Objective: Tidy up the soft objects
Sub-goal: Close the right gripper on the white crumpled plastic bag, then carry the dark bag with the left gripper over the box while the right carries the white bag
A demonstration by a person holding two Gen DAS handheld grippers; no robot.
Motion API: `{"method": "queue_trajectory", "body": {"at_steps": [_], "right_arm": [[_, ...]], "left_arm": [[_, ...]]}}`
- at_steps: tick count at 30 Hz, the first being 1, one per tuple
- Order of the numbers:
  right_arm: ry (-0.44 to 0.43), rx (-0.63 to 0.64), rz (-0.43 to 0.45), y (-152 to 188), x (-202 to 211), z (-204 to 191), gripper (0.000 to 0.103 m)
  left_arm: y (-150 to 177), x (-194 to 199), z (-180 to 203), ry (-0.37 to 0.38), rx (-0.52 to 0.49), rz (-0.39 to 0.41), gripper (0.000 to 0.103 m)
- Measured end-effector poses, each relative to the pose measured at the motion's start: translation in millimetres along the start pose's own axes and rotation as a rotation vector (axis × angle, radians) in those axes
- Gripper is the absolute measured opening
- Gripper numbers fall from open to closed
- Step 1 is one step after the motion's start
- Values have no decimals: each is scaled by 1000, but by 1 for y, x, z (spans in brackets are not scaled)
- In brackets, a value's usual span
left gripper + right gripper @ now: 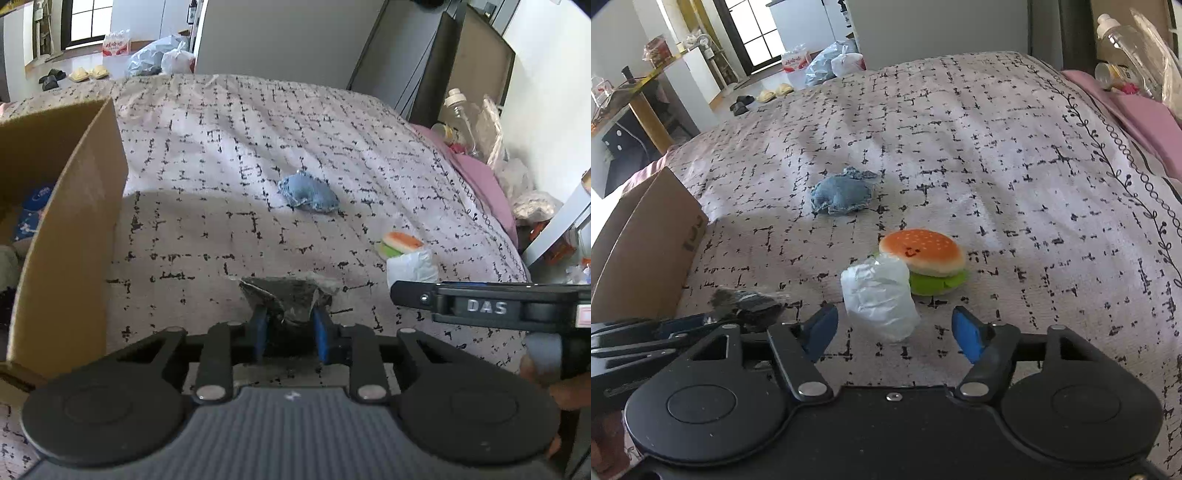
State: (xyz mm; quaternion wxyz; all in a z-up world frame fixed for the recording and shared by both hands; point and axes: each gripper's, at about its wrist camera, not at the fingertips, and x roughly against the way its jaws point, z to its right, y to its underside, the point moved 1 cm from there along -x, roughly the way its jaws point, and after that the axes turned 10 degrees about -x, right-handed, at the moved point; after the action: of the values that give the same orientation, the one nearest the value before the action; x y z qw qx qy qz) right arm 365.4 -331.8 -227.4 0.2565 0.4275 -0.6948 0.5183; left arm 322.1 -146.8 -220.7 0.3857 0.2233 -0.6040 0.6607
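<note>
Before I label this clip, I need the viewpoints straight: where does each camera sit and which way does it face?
Left wrist: sits on the left tool, facing across the bed; its fingers pinch a grey cloth.
Right wrist: sits on the right tool, facing over a white crumpled bag and burger toy; fingers apart.
Shared: denim pouch, cardboard box, bag, burger.

On the bed: one denim pouch [842, 195] at 11 o'clock, one toy burger [925, 260], one white bag [879, 297], one dark bundle [286, 302], one cardboard box [70, 236] at 9 o'clock.
</note>
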Motion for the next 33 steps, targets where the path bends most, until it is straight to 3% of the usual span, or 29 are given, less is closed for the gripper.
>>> {"method": "queue_trajectory", "body": {"at_steps": [2, 3, 4, 17, 33], "right_arm": [[3, 6, 7, 0, -1, -2, 53], [2, 5, 8, -1, -1, -2, 42], [0, 3, 5, -1, -1, -2, 41], [9, 7, 71, 9, 41, -15, 40], [13, 77, 148, 36, 89, -52, 40]], "left_arm": [[-1, 5, 0, 6, 0, 14, 24], [-1, 7, 1, 7, -4, 22, 24], [-2, 10, 2, 8, -11, 28, 24], [-7, 54, 14, 0, -55, 139, 24], [13, 106, -3, -14, -30, 196, 24]]}}
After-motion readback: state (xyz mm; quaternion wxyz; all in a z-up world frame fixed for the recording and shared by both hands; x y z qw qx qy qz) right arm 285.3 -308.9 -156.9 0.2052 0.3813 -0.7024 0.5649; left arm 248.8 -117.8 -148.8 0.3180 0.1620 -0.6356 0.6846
